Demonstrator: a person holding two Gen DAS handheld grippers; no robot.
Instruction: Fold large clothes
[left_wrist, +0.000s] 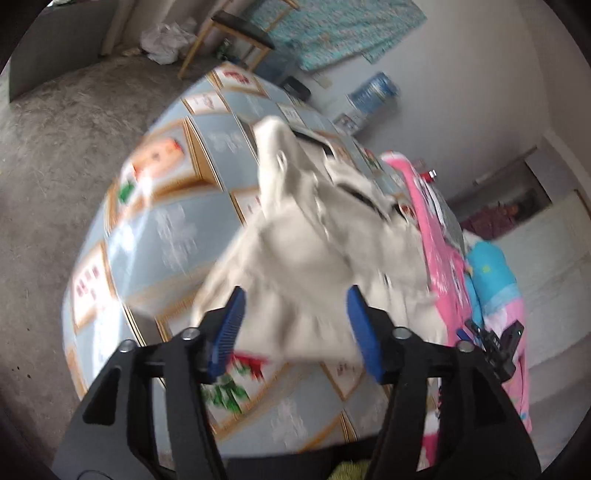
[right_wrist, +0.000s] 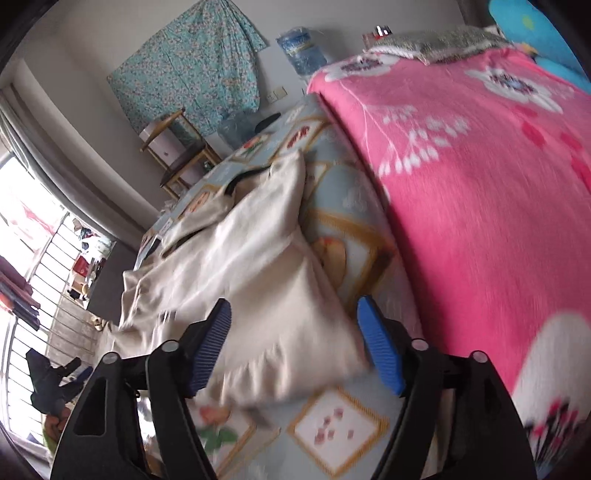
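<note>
A large cream garment (left_wrist: 314, 236) lies rumpled on the bed with the pale blue patterned sheet (left_wrist: 177, 229); dark trim shows at its far end. It also shows in the right wrist view (right_wrist: 258, 266), folded over itself. My left gripper (left_wrist: 295, 295) is open, its blue pads either side of the garment's near edge, just above it. My right gripper (right_wrist: 293, 306) is open over the garment's near corner, holding nothing. Both views are motion-blurred.
A pink flowered blanket (right_wrist: 480, 203) covers the bed's right side, with a blue pillow (left_wrist: 491, 273) beyond. A wooden chair (left_wrist: 236, 37), a water jug (right_wrist: 301, 50) and a hanging teal cloth (right_wrist: 188, 70) stand by the wall. Concrete floor (left_wrist: 55, 147) lies left of the bed.
</note>
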